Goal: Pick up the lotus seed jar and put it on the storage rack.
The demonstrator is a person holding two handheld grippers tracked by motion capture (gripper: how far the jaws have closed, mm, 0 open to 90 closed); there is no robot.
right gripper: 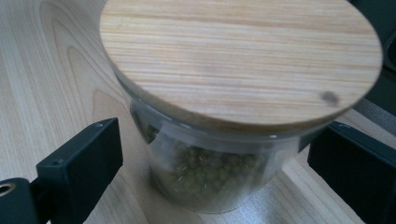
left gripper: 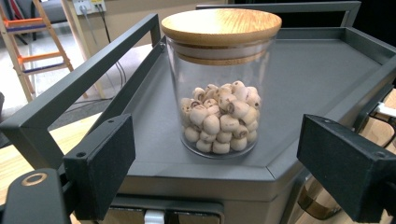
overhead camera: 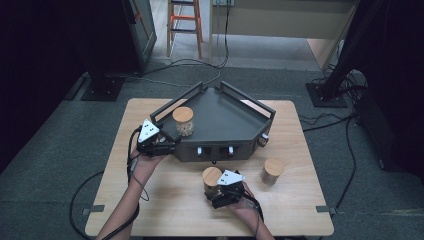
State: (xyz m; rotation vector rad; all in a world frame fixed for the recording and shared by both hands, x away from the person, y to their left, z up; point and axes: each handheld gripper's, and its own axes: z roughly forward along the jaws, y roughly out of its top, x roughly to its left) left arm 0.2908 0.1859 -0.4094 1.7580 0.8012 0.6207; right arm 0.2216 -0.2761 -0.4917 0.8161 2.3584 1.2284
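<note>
A glass jar of pale round seeds (left gripper: pixel 219 116) with a wooden lid stands on the dark grey railed tray (left gripper: pixel 322 70), near its left side (overhead camera: pixel 183 121). My left gripper (left gripper: pixel 223 161) is open at the tray's front left corner (overhead camera: pixel 167 145), a short way back from that jar, with nothing between the jaws. A second wooden-lidded jar, holding green beans (right gripper: pixel 210 177), stands on the table in front of the tray (overhead camera: pixel 211 176). My right gripper (right gripper: pixel 217 163) is open around it (overhead camera: pixel 214 188), one jaw on each side, with a gap showing at the left jaw.
A third wooden-lidded jar (overhead camera: pixel 272 171) stands on the wooden table (overhead camera: pixel 165 205) to the right of the green-bean jar. The tray (overhead camera: pixel 225 120) takes up the table's far middle. Cables trail from both grippers toward the near edge.
</note>
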